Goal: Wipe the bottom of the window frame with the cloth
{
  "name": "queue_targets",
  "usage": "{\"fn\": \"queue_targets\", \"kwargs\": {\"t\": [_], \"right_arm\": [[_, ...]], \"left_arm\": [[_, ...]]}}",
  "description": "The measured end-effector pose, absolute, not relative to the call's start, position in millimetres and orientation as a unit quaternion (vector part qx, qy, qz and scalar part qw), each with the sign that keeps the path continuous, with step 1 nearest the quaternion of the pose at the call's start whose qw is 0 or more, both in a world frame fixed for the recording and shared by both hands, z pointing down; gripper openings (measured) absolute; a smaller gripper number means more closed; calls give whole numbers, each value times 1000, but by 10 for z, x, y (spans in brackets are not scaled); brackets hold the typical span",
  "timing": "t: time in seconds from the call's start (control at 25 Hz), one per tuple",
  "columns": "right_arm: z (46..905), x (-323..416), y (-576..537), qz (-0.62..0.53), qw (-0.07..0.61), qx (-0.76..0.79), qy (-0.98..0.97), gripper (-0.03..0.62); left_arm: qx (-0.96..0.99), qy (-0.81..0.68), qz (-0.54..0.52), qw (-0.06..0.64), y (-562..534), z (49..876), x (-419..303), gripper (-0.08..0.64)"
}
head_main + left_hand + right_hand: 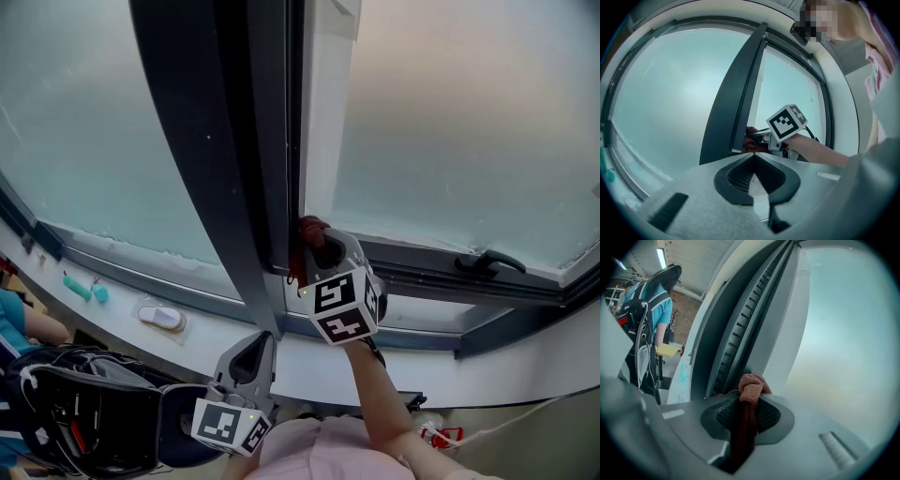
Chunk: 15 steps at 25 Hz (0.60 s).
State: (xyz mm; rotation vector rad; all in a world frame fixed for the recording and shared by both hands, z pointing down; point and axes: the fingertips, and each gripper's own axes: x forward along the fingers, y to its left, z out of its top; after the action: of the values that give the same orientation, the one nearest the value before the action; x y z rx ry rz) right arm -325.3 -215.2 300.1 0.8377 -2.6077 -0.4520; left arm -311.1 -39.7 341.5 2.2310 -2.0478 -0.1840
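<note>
**Cloth pinned in the corner, ready for the bottom rail**

Cloth (309, 228) sits bunched in the right gripper (322, 242), whose jaws are clamped on it, a red wad poking past the tips and a tail trailing back between the pads. It is pressed right where the dark upright (225, 141) meets the bottom of the frame (422, 272). The left gripper (255, 345) hangs low by the sill (394, 370), jaws together with nothing between them, well out of the way.

For a good wipe from here, I'd say the wad needs to lead, not the metal tips: tilt the gripper so the cloth bears on the rail and the jaws ride just above it. Then drag along the rail in one steady line, with light downward pressure, working out of the corner where dirt likely collects. The handle (492, 261) stands on the rail off to the right, so the stroke probably has to lift or skirt round it. The grip looks firm, but that loose tail could snag in the groove.
</note>
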Motion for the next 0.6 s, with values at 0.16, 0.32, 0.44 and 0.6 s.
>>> {"fn": "queue_targets", "kwargs": {"t": [0.16, 0.32, 0.44, 0.6], "right_arm": [[3033, -3353, -2285, -146, 194, 296, -924, 62], [2954, -3441, -2285, -123, 216, 308, -918, 62], [2965, -3367, -2295, -117, 218, 311, -918, 63], [2974, -3255, -2326, -109, 219, 315, -917, 63]], "left_arm": [[738, -669, -57, 64, -542, 3402, -3228, 0], [748, -657, -54, 83, -514, 3257, -3403, 1], [749, -656, -53, 83, -518, 3264, -3383, 0], [753, -652, -51, 80, -553, 3258, -3323, 0]]}}
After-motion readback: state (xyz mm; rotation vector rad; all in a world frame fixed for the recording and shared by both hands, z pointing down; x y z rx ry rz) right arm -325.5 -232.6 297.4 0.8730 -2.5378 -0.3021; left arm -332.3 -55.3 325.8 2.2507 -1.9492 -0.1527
